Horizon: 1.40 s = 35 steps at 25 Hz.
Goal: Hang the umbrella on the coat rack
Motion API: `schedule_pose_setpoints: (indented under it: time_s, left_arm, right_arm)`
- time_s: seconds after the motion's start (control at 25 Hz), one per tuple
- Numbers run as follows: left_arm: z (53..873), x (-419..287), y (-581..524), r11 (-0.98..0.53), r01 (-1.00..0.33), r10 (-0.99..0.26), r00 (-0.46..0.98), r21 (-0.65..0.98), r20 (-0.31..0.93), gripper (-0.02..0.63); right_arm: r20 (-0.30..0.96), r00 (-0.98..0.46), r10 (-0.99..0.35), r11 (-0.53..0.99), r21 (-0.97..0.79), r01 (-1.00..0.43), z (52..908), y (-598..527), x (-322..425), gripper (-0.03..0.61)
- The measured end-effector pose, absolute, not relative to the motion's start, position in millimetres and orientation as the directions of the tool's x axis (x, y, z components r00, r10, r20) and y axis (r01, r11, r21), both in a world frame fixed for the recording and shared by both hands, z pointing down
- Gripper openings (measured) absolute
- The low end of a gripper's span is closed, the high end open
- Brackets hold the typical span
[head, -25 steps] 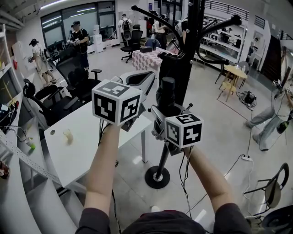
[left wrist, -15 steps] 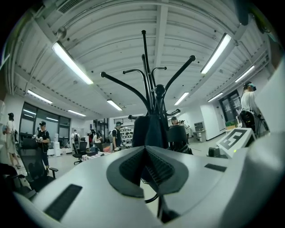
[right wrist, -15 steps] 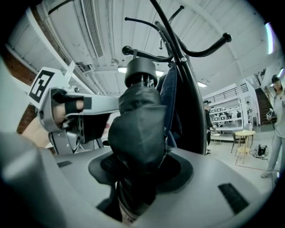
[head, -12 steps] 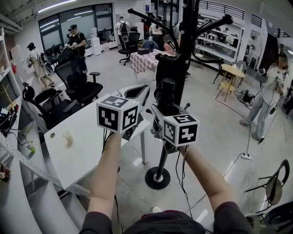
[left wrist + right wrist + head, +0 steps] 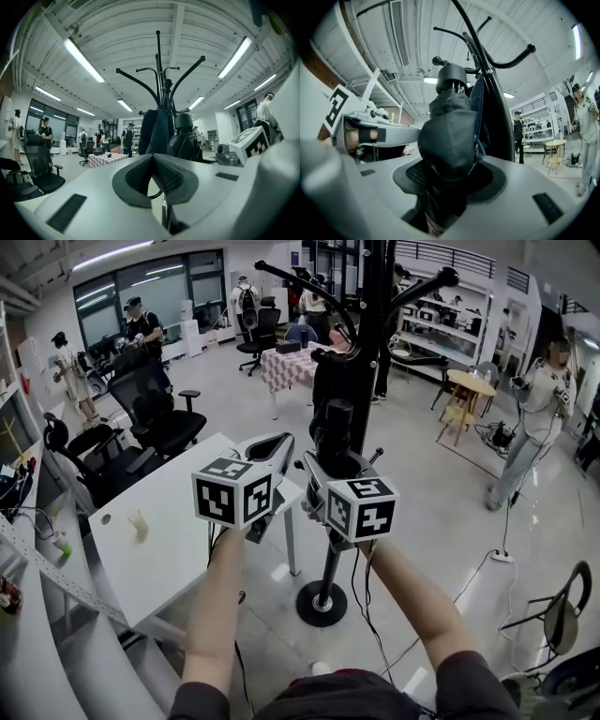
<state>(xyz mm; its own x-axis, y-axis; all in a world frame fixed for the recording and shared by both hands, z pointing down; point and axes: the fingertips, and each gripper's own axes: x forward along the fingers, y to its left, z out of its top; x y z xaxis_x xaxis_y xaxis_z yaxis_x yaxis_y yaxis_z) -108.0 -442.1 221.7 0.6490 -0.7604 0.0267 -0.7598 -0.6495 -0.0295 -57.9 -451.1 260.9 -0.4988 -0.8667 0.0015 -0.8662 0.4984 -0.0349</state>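
Observation:
The folded black umbrella [image 5: 337, 427] [image 5: 450, 136] stands upright with its round cap on top. My right gripper [image 5: 325, 468] [image 5: 450, 183] is shut on its bunched fabric. It is held right in front of the black coat rack [image 5: 370, 324] [image 5: 161, 79], below the rack's curved hooks [image 5: 431, 285]. A dark cloth [image 5: 152, 131] hangs on the rack beside the umbrella [image 5: 185, 138]. My left gripper [image 5: 272, 448] [image 5: 153, 157] is to the left of the umbrella, apart from it. Its ribbed pads meet at the tips with nothing between them.
The rack's round base [image 5: 322, 604] stands on the floor by a white table [image 5: 169, 531]. Office chairs [image 5: 155, 418] are behind the table. A person [image 5: 530, 418] stands at the right and others further back. A cable [image 5: 469, 582] runs across the floor.
My left gripper has sunk lower beside the umbrella. The right gripper keeps the umbrella in the same spot. The person at the right has straightened up and come nearer.

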Motion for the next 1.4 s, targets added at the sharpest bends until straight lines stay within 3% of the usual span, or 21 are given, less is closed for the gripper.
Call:
schedule_pose_setpoints:
  time_s: [0.96, 1.4]
  left_arm:
    - [253, -123, -403, -0.617, -0.786, -0.785, 0.618, 0.032, 0.047, 0.011]
    - [266, -127, -388, -0.604, -0.795, -0.793, 0.606, 0.060, 0.055, 0.011]
  right_arm:
    - [-0.244, -0.421, -0.874, 0.429, 0.022, -0.903, 253, -414, -47, 0.216]
    - [-0.273, -0.414, -0.868, 0.421, 0.036, -0.907, 263, -393, -44, 0.216]
